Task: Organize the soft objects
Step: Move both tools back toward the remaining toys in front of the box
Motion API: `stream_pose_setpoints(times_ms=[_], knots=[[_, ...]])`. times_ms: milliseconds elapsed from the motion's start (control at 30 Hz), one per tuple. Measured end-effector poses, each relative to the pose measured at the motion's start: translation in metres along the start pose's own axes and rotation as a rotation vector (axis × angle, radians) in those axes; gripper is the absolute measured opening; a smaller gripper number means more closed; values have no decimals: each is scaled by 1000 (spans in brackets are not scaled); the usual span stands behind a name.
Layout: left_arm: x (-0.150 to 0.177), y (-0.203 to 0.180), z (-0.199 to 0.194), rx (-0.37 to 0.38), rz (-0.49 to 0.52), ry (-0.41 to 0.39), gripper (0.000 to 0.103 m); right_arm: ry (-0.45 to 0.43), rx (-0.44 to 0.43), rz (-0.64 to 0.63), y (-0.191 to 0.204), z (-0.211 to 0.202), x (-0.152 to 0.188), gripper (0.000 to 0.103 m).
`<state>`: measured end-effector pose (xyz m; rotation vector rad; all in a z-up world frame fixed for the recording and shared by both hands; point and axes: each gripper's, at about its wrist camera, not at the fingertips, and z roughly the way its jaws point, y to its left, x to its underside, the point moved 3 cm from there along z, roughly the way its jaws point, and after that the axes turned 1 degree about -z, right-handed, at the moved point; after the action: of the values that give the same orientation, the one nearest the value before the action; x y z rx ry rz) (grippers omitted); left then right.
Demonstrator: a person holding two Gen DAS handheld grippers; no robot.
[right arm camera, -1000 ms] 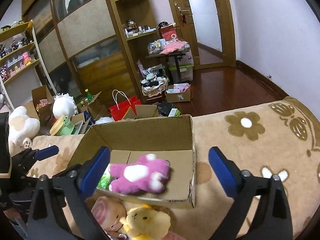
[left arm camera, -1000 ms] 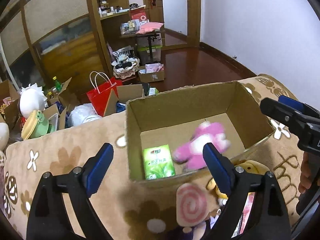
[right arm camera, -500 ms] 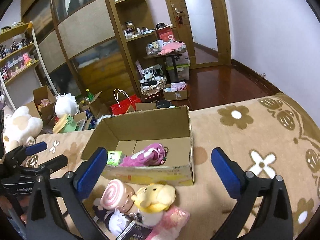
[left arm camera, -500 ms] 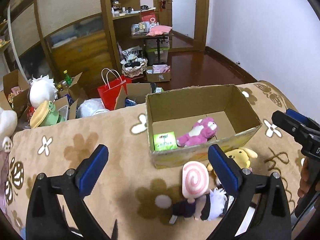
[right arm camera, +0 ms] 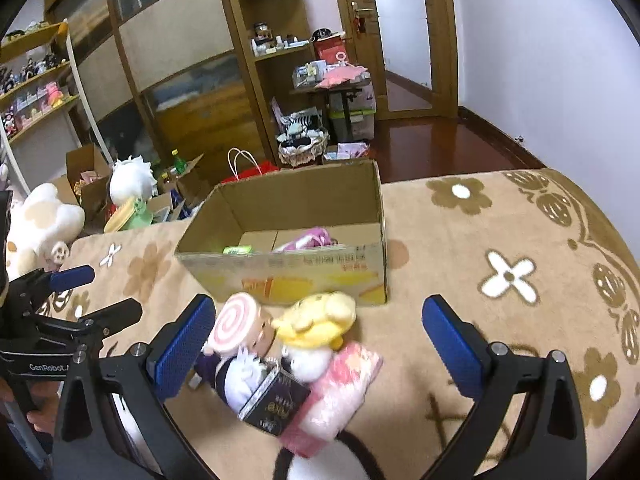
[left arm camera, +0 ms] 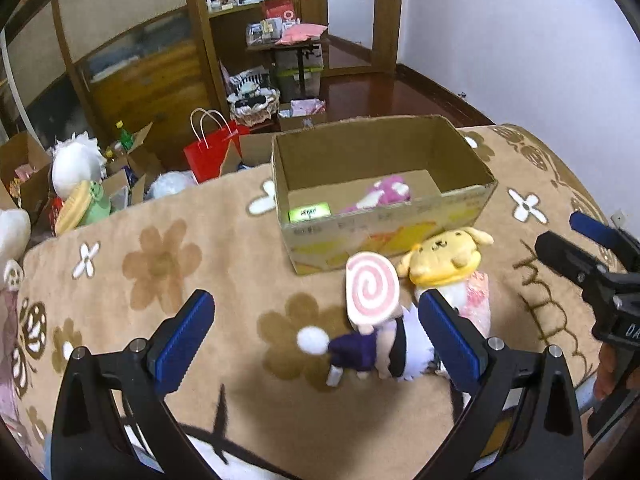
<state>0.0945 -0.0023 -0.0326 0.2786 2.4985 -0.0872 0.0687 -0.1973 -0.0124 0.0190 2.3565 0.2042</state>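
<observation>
An open cardboard box (left arm camera: 468, 200) (right arm camera: 280, 280) sits on a flowered beige blanket. Inside lie a pink plush (left arm camera: 384, 196) (right arm camera: 308, 240) and a green packet (left arm camera: 310, 213) (right arm camera: 238, 249). In front of the box lie a pink swirl lollipop plush (left arm camera: 372, 290) (right arm camera: 234, 322), a yellow dog plush (left arm camera: 446, 254) (right arm camera: 316, 320), a white-haired doll (left arm camera: 384, 350) (right arm camera: 236, 380), a pink soft item (right arm camera: 340, 392) and a dark small box (right arm camera: 276, 406). My left gripper (left arm camera: 316, 344) is open and empty above the doll. My right gripper (right arm camera: 316, 346) is open and empty above the pile.
The blanket (left arm camera: 180, 260) spreads left and right of the box. Beyond its far edge stand a red bag (left arm camera: 210, 152), boxes and plush toys (left arm camera: 76, 164), shelves and a door. The right gripper shows at the right in the left wrist view (left arm camera: 592, 256).
Both grippers pulled back and away from the box, which now looks smaller and farther. The pink plush lies settled in the box. The pile of toys in front has come into full view.
</observation>
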Motion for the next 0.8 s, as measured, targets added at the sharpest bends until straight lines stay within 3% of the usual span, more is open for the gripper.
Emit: stream_pose_setpoints(times_ms=[567,800], knots=[[31,1,25,74,-61,92,101,79,-12,15,6,7,45,103],[26,-7,38,121,-59,108,101,149,-10,13,0,32,54,94]])
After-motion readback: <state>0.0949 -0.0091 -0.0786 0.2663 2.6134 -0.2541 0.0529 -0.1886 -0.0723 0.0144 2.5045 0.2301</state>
